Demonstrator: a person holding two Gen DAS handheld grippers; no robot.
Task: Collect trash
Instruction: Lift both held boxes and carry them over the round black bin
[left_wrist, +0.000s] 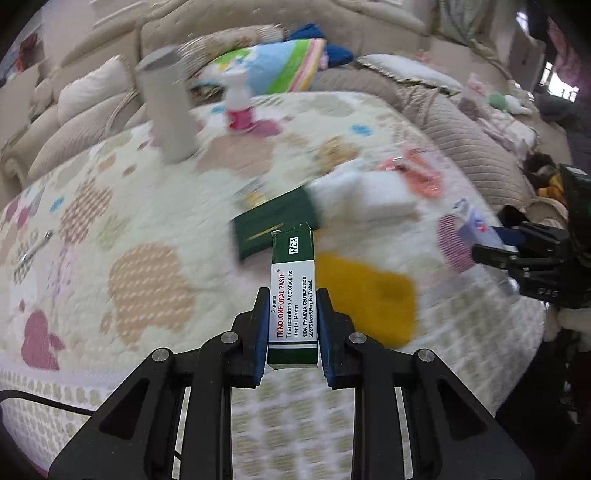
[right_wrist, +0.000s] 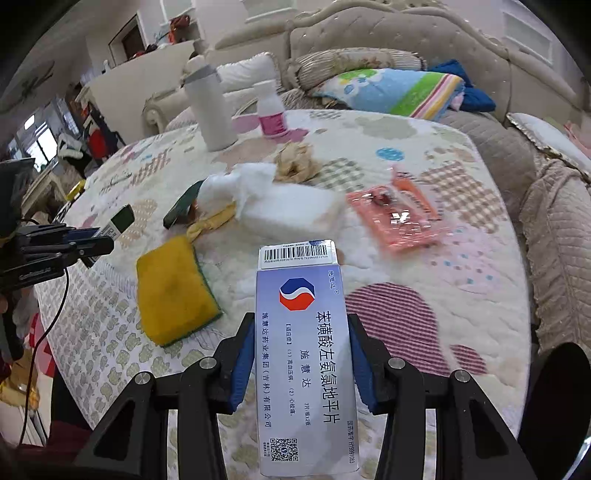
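I have both pickups done. The left gripper (left_wrist: 291, 328) fingers clamp the green-and-white cardboard paste box (left_wrist: 293, 295); the right gripper (right_wrist: 295, 363) fingers clamp the pale blue cardboard tablet box (right_wrist: 303, 354), both clear above the quilted tabletop (right_wrist: 424, 266). Next comes carrying to a bin; none is visible.

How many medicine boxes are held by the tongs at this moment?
2. The green and white box is clamped in the left tongs; the pale blue box is clamped in the right tongs. Other boxes may lie hidden under the clutter.
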